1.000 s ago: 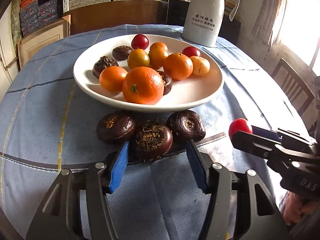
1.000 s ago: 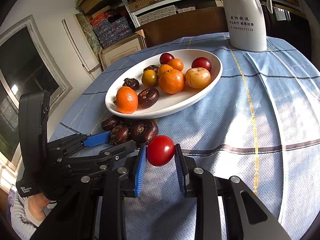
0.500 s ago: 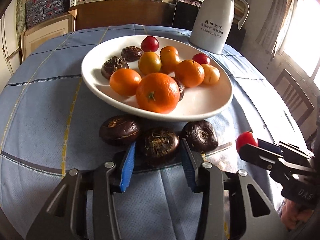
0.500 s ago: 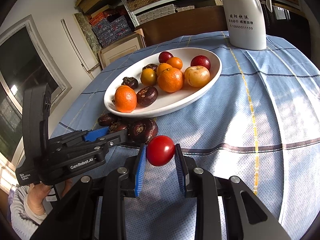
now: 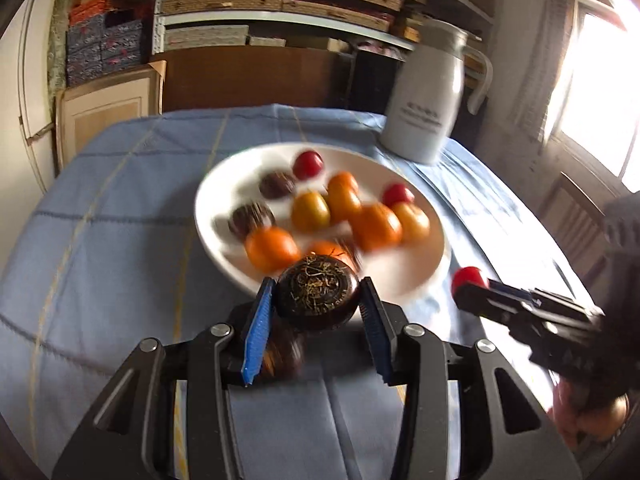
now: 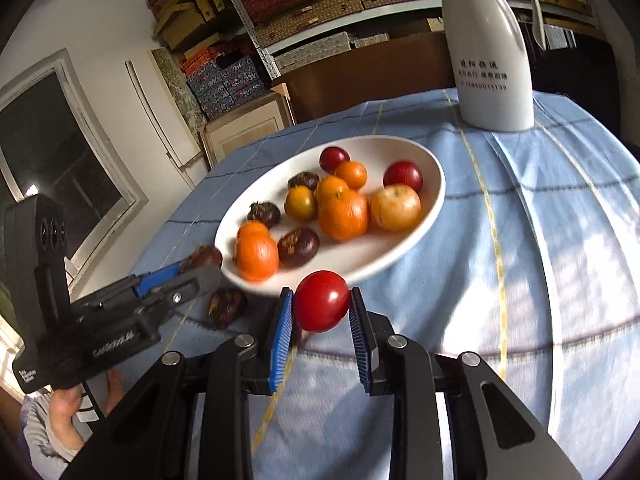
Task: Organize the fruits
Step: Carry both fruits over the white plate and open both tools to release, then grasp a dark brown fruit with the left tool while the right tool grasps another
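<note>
Two grippers each clamp a fruit at frame centre: the left gripper (image 5: 318, 304) pinches a dark chestnut (image 5: 318, 296), the right gripper (image 6: 320, 310) a tomato (image 6: 322, 306), both before the plate (image 6: 434, 184).

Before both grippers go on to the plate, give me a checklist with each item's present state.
1. Left gripper shut on the dark fruit: ok.
2. Right gripper shut on the red tomato: ok.
3. Dark fruit lifted clear of the blue tablecloth: ok.
4. Free space on the white plate near its front rim: ok.
5. Fruit left on the cloth: not ok, one dark fruit shows beside the plate.
6. Grip firmness on either fruit: cannot tell.
</note>
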The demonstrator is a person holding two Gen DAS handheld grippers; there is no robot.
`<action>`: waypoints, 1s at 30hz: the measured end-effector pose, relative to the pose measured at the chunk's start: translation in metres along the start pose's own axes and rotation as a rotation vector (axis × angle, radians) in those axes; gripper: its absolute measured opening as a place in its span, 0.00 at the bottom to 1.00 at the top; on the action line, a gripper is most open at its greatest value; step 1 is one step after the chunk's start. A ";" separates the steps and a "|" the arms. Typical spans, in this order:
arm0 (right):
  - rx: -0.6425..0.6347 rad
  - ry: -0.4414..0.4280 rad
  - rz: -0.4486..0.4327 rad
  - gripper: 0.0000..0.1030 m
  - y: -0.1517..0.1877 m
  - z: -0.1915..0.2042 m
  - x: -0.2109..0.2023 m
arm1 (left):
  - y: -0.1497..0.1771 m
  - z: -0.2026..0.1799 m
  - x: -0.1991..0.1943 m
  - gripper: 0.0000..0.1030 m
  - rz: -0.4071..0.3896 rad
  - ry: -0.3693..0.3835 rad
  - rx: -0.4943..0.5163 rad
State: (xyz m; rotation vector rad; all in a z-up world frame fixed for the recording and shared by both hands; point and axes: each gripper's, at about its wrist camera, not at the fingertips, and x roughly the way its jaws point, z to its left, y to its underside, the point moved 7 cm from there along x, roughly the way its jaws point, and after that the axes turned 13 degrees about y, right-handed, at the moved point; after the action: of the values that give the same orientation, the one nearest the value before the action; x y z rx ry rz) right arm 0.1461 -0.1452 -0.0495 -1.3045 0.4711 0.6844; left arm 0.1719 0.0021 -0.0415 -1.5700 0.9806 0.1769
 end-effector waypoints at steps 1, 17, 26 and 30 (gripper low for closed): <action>0.001 0.002 0.002 0.28 -0.006 0.002 0.005 | -0.009 0.005 0.007 0.41 -0.006 -0.005 -0.011; -0.077 0.052 -0.046 0.42 -0.014 0.009 0.018 | -0.015 0.021 0.019 0.72 -0.029 -0.013 -0.023; -0.088 0.054 -0.017 0.48 0.012 0.010 0.011 | 0.014 0.037 -0.012 0.82 -0.059 -0.059 -0.087; -0.108 0.059 0.005 0.48 0.023 0.014 0.012 | 0.027 0.035 -0.015 0.85 -0.035 -0.097 -0.059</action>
State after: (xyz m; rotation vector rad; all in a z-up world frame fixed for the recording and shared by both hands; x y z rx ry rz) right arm 0.1381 -0.1264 -0.0712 -1.4286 0.4913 0.6842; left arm 0.1583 0.0417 -0.0621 -1.6160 0.8791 0.2574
